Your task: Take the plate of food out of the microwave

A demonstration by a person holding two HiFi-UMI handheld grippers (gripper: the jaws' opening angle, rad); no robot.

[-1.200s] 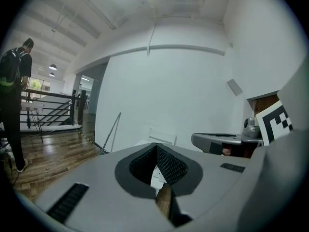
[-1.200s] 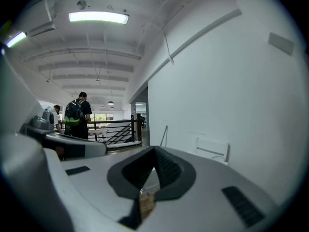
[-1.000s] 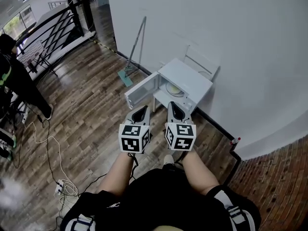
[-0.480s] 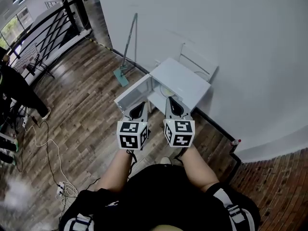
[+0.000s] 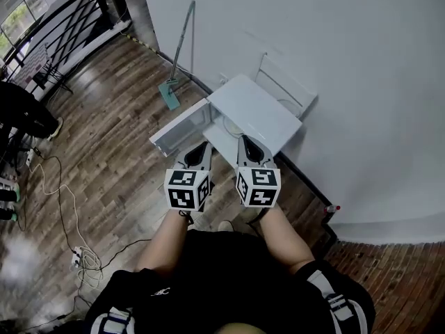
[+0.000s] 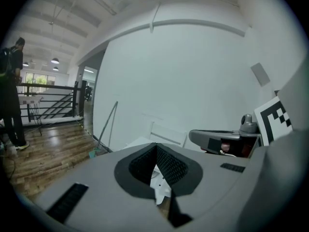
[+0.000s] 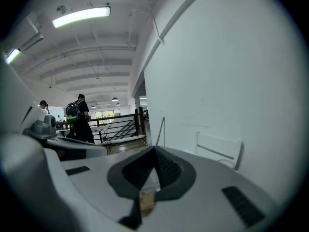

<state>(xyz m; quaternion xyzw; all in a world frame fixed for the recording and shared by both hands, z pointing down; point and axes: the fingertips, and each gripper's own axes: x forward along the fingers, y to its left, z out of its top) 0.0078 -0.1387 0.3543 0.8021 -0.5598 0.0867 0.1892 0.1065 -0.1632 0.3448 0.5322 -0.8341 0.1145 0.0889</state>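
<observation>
A white microwave (image 5: 259, 110) stands low by the wall with its door (image 5: 179, 126) swung open to the left. Inside its opening shows the pale rim of a plate (image 5: 232, 125); the food on it is too small to make out. My left gripper (image 5: 202, 149) is shut and empty, its tip just short of the open door's inner edge. My right gripper (image 5: 246, 142) is also shut and empty, its tip over the microwave's front edge. In the left gripper view the left gripper (image 6: 155, 149) has its jaws together, and so does the right gripper (image 7: 154, 151) in its own view.
A white chair frame (image 5: 286, 89) leans on the wall behind the microwave. A mop (image 5: 179, 54) stands against the wall to the left. Cables (image 5: 64, 218) lie on the wooden floor at left, near a person (image 5: 24, 110). A black railing (image 5: 66, 19) runs far left.
The view has closed in on the microwave. Both grippers now reach its open front, where a second ago they hung short of it. Their jaws stayed together.
</observation>
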